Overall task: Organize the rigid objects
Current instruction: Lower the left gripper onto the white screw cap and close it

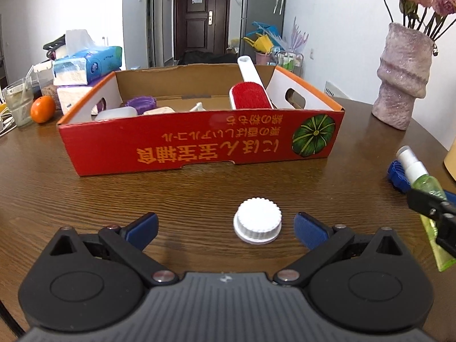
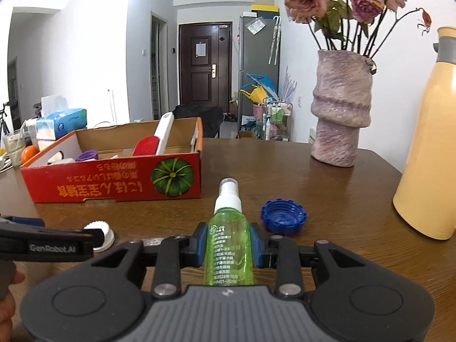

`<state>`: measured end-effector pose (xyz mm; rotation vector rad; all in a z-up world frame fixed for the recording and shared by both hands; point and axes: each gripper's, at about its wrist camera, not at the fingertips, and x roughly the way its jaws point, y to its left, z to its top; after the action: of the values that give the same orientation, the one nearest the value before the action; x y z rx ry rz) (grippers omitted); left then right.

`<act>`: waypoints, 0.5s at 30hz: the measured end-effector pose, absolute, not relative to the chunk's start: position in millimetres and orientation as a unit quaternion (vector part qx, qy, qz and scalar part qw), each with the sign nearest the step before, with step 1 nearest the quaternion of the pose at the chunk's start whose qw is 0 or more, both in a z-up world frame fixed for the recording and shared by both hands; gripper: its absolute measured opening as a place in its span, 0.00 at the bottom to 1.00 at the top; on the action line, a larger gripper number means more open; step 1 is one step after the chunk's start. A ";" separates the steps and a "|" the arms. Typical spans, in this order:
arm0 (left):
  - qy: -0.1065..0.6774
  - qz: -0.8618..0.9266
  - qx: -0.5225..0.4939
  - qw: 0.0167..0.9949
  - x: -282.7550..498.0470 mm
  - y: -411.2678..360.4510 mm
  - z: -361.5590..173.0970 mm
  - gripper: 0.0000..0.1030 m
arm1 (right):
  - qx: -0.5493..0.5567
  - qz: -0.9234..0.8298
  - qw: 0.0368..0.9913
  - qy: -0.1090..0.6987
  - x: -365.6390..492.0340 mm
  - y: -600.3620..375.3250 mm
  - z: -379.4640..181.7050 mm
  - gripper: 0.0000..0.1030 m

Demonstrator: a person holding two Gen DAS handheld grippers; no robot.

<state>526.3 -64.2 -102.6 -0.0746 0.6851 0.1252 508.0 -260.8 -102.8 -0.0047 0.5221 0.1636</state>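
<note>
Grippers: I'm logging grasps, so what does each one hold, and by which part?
The right gripper is shut on the green spray bottle, clamping its body below the white pump. The left gripper is open, holding nothing; the white cap sits between its fingers.

Vase (image 2: pixel 340 114) of roses — tissue packs (image 1: pixel 88 65), orange (image 1: pixel 42 109)

On the worktop (image 2: pixel 327 199): box (image 2: pixel 119 182) far left, lint brush (image 2: pixel 159 139) inside; vase (image 2: pixel 339 114) behind right; spray bottle (image 2: pixel 228 228) centre, notched cap (image 2: pixel 282 219) just right, ridged cap (image 1: pixel 258 222) left.
</note>
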 end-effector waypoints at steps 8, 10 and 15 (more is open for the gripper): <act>0.339 0.082 -0.031 0.937 538.5 -75.7 -107.4 1.00 | 0.014 0.063 0.967 0.246 510.7 -278.0 -99.2 0.29; 0.338 0.088 -0.030 0.937 540.7 -77.8 -108.0 1.00 | 0.016 0.060 0.968 0.245 510.9 -279.9 -98.7 0.29; 0.342 0.091 -0.029 0.935 545.2 -83.0 -109.8 0.87 | 0.018 0.058 0.969 0.241 510.6 -281.1 -97.2 0.29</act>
<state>545.2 -83.0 -109.8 -0.0592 0.6993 0.1865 510.6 -281.1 -97.2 0.0365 0.4862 0.1163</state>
